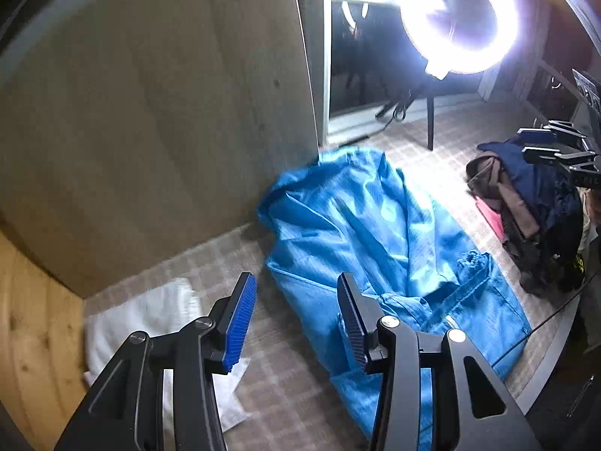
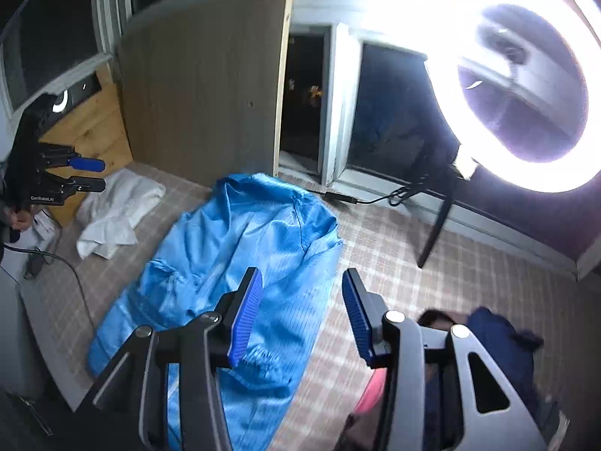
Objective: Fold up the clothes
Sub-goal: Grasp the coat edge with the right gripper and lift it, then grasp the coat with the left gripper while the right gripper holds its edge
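Observation:
A shiny blue garment [image 1: 375, 233] [image 2: 233, 248] lies spread and rumpled on a plaid-patterned surface [image 1: 285, 376] [image 2: 394, 248], one sleeve cuff folded over its middle. In the left wrist view my left gripper [image 1: 296, 319] hovers above the garment's left edge, its blue pads apart with nothing between them. My right gripper [image 2: 302, 312] hangs over the garment's right edge, likewise open and empty. Each gripper also shows in the other view: the right gripper [image 1: 544, 146] at the far right, the left gripper [image 2: 90, 174] at the far left, held by a hand.
A white cloth [image 1: 150, 319] [image 2: 112, 214] lies left of the garment. A pile of dark clothes [image 1: 526, 203] [image 2: 499, 338] with something pink [image 1: 490, 218] sits to the right. A glaring ring light [image 1: 458, 18] [image 2: 526, 86] on a stand and a wooden panel [image 1: 150, 112] [image 2: 199, 94] stand behind.

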Available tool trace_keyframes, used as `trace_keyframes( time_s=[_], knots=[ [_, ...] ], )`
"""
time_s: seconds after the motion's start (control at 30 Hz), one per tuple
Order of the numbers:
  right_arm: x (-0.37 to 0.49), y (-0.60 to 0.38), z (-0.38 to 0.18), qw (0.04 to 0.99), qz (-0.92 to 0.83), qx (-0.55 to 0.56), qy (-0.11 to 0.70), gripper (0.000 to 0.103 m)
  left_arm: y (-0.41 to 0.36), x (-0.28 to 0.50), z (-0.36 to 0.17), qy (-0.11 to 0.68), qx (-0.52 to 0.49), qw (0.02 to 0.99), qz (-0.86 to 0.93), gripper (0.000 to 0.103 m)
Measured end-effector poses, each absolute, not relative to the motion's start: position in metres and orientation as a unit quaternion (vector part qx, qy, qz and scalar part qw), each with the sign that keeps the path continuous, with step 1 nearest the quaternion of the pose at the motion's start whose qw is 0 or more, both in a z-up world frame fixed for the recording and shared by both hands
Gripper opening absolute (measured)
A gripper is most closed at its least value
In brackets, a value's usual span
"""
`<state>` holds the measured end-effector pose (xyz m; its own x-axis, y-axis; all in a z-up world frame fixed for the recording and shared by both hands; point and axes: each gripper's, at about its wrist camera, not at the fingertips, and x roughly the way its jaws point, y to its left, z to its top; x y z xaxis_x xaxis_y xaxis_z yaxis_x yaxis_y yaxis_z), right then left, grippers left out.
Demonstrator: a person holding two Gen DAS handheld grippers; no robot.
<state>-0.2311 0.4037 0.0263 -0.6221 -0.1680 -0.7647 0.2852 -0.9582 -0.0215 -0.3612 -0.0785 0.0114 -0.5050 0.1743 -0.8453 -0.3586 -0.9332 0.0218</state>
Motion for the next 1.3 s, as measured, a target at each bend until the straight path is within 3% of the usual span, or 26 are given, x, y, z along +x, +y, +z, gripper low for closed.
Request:
trace_keyframes(
  time_s=[0.23,0.6,0.63,0.67,0.7,0.9,1.23,1.3],
  knots=[
    [-0.323,0.356,-0.039,0.163,-0.87,0.451,0.116,0.052,-0.076,-0.427,-0.055,0.08,-0.523,0.172,0.831,0.043],
    [-0.444,0.288,-0.118,0.214,-0.84,0.457,0.199,0.052,-0.095,-0.494,-0.119,0.037,-0.554,0.175,0.813,0.043],
    [-0.446,0.292,-0.119,0.223,-0.842,0.457,0.181,0.044,-0.097,-0.497,-0.121,0.035,-0.554,0.174,0.813,0.043],
    [-0.449,0.295,-0.12,0.233,-0.843,0.457,0.164,0.028,-0.097,-0.498,-0.121,0.036,-0.554,0.173,0.814,0.043],
    [-0.45,0.298,-0.12,0.241,-0.844,0.457,0.147,0.0,-0.098,-0.499,-0.121,0.037,-0.554,0.172,0.814,0.043],
    [-0.425,0.32,-0.074,0.257,-0.864,0.423,0.093,0.002,-0.09,-0.499,-0.112,0.05,-0.545,0.18,0.818,0.043],
    [-0.38,0.331,-0.001,0.27,-0.885,0.369,0.086,0.002,-0.042,-0.476,-0.061,0.074,-0.503,0.224,0.831,0.043],
    [-0.378,0.331,0.006,0.268,-0.888,0.363,0.088,0.002,-0.036,-0.474,-0.053,0.088,-0.493,0.231,0.834,0.048]
  ],
)
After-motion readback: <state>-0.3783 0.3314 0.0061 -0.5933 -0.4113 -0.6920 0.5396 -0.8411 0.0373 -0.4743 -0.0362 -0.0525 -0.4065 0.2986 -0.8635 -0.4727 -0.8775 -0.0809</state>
